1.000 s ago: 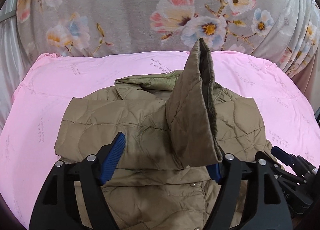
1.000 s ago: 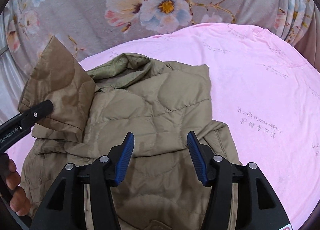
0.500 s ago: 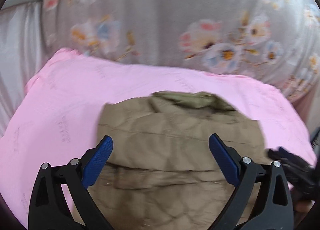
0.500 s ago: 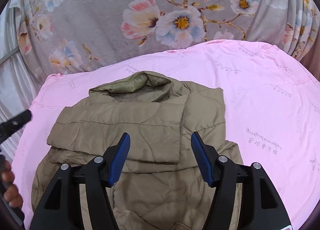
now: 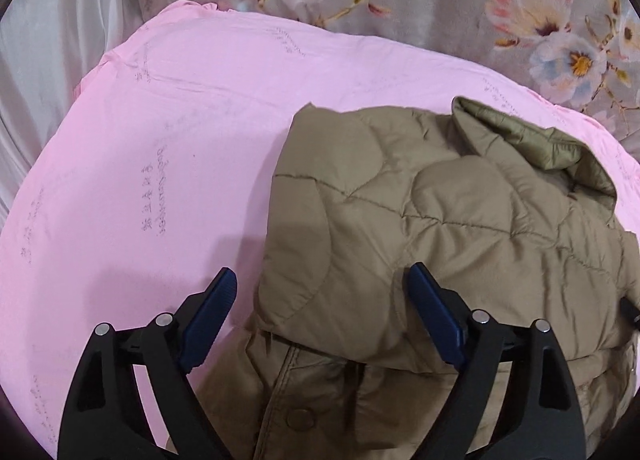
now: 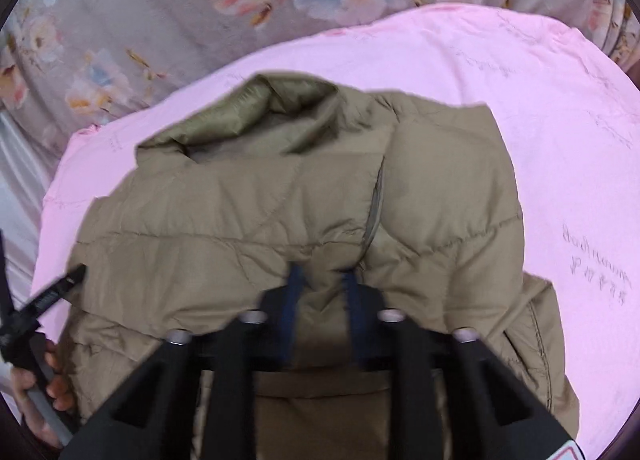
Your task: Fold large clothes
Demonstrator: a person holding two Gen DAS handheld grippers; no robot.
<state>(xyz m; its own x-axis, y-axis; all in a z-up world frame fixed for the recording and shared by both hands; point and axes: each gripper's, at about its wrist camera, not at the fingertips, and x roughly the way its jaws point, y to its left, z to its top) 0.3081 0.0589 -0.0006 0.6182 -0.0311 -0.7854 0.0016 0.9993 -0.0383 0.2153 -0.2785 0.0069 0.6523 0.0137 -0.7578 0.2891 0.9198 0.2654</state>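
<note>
Pink sheet [image 5: 168, 131] bears the quilted khaki jacket [image 5: 440, 211], sleeves already folded across its chest. Right gripper [image 6: 320, 280] has just clamped onto the folded edge; left gripper [image 5: 320, 292] gapes, released, at the jacket's side. Lengthwise folds likely remain.

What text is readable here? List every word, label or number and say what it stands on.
Grey print repeated across the pink sheet: Chinese characters with Latin script, too blurred to read.
White lettering on the left gripper: too small and blurred to read. Its open jaws have just been closing slightly, with the jacket's edge between them, ungripped.
Jacket: no text visible.
</note>
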